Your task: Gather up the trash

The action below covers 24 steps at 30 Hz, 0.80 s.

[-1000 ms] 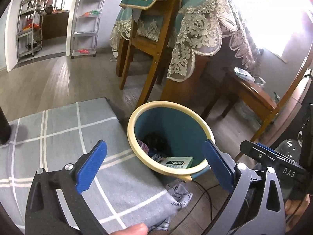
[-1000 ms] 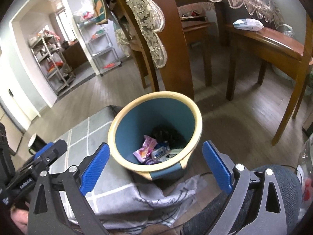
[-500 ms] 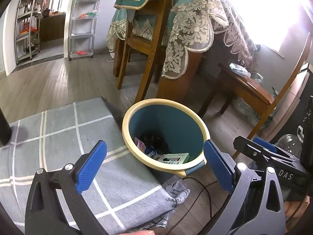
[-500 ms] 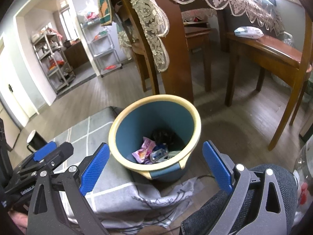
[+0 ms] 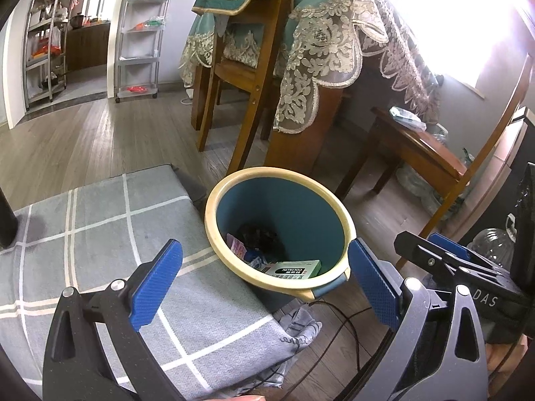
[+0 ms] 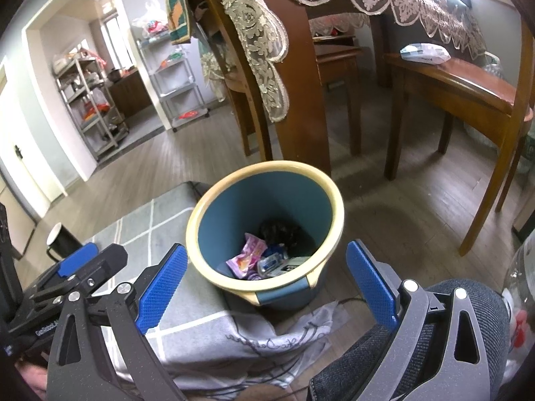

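Both cameras have drawn back a little from the bin over the last second, so it sits slightly farther off and more of the floor shows around it; nothing new has gone in. I take that as a drop just finished, with the person free to look for the next piece.

Going left to right: the grey checked blanket [image 5: 100, 234] lies on the left, and a dark mug [image 6: 58, 242] shows at its far edge only in the right view. The left hand-held gripper [image 5: 264, 280] is spread wide and holds nothing. Past it stands the bin [image 5: 214, 220], on the floor beside the blanket, with a white and green box [image 5: 292, 269] lying near its front wall. The right hand-held gripper [image 6: 264, 280] is equally wide and empty.

The right view looks more steeply into the bin and shows a pink wrapper [image 6: 249, 255] clearly, along with the person's denim knee [image 6: 401, 361]. The left view shows the box's printed face instead.
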Available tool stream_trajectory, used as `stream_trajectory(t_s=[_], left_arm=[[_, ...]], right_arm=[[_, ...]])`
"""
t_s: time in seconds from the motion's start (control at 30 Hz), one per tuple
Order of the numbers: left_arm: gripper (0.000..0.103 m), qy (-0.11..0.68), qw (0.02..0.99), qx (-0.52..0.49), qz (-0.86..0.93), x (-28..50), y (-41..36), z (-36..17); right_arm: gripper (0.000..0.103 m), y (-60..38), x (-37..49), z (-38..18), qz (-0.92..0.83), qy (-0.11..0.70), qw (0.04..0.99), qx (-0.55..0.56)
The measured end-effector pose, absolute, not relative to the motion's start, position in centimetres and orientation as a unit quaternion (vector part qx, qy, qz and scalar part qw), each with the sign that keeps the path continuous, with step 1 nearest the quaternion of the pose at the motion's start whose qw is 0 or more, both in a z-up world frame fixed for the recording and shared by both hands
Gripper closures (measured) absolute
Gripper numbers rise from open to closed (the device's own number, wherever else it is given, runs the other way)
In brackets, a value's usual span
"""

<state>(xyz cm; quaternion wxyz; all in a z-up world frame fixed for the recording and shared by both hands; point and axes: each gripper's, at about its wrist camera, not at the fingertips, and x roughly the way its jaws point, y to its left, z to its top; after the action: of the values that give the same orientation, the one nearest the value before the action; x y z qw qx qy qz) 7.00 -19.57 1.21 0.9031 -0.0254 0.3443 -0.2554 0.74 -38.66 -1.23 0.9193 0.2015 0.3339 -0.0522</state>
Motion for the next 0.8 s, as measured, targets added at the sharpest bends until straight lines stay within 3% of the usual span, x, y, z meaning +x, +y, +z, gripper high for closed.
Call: stream_trajectory(t_s=[0.8], left_arm=[[0.006,0.346,0.902,-0.022,-0.259,7.01,-19.82,1.15]], right_arm=[[0.007,-38.61,0.73,-1.33,-0.053,0.333,0.919,0.204]])
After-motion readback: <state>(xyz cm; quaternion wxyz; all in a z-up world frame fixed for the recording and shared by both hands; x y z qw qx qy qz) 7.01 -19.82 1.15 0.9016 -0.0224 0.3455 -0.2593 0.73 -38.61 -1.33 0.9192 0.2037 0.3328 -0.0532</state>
